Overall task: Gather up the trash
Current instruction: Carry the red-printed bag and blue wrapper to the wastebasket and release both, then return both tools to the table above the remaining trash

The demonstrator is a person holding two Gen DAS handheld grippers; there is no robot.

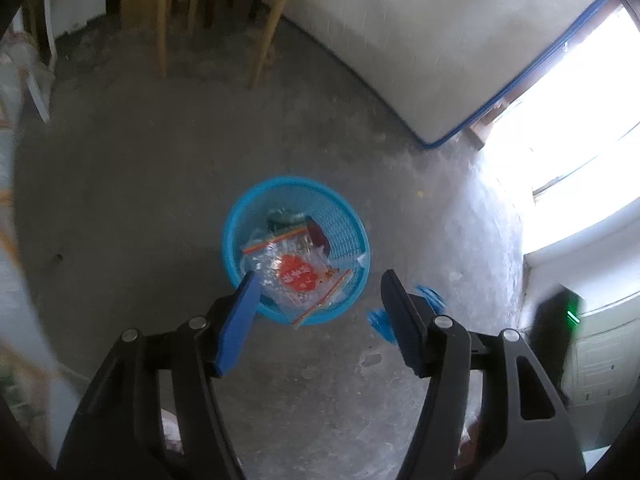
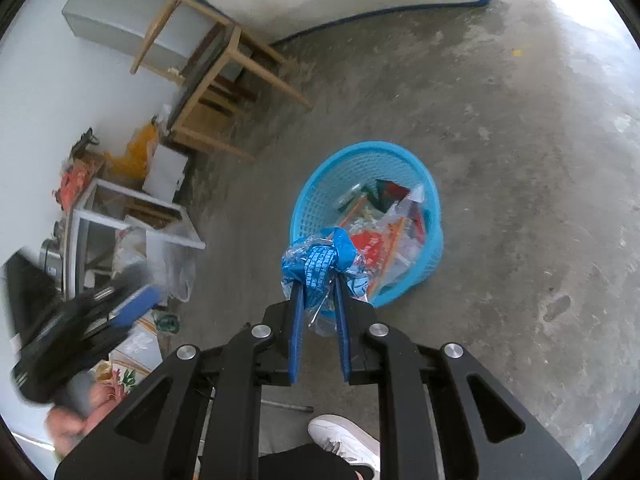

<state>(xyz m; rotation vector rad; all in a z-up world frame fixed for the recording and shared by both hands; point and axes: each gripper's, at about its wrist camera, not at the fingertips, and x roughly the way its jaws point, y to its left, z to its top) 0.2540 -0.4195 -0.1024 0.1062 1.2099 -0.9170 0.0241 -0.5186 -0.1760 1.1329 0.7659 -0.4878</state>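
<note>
Hovering short of the blue basket [image 2: 366, 220] on the floor, the right gripper [image 2: 318, 292] clamps a crumpled blue wrapper [image 2: 320, 264] while the left gripper [image 1: 318, 292] gapes empty; releasing now risks the light wrapper dropping outside the rim.

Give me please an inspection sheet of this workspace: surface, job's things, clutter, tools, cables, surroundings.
Surface: bare grey concrete floor, stained.
Job's things: blue mesh basket on the floor, holding a clear plastic bag with red print and other wrappers; crumpled blue wrapper.
Clutter: boxes and bags along the wall.
Tools: left tool open, nothing between its fingers, above the basket; right tool shut on the blue wrapper, near the basket rim.
Cables: nothing seen.
Surroundings: wooden table, blue-edged mattress against the wall, a white shoe.
</note>
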